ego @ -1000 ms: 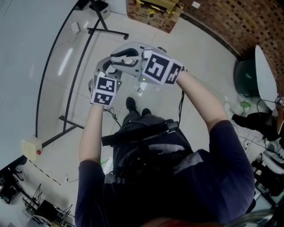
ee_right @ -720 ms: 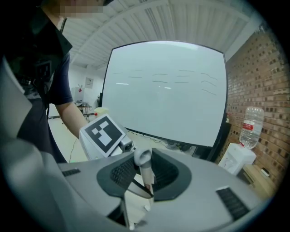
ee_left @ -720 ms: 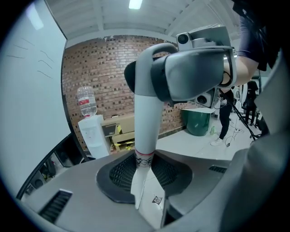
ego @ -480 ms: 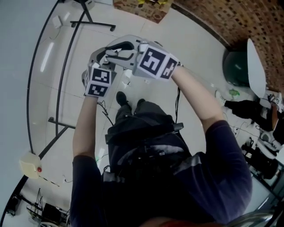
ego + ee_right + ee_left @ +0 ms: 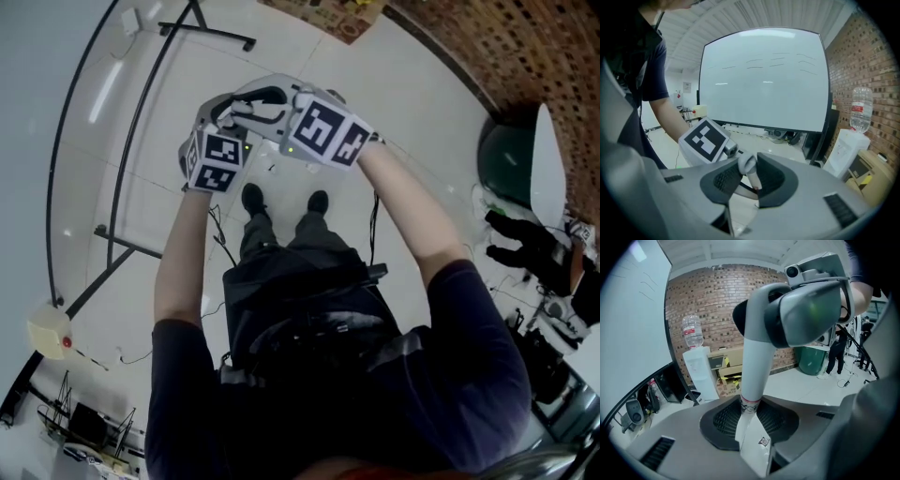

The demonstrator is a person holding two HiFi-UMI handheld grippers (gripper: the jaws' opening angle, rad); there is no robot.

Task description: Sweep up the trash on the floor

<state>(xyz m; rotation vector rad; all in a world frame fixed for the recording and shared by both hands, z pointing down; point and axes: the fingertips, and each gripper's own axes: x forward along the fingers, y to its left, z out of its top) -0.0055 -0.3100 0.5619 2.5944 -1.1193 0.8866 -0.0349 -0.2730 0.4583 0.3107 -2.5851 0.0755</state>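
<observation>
Both clamp the white handle (image 5: 754, 362): left gripper (image 5: 751, 420) on shaft, right gripper (image 5: 746, 173) at its tip; hold firm, lower squarely toward floor (image 5: 375, 84).

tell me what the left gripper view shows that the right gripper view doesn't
Only the left gripper view: a green bin against the brick wall, a person standing beside it, and the long shaft of the white handle standing up out of the left claw. Only the right gripper view: a large whiteboard, and the handle's rounded top end between the pads of the right claw. Both: the water dispenser with its bottle, cardboard boxes, brick wall, and a claw shut on the handle.
</observation>
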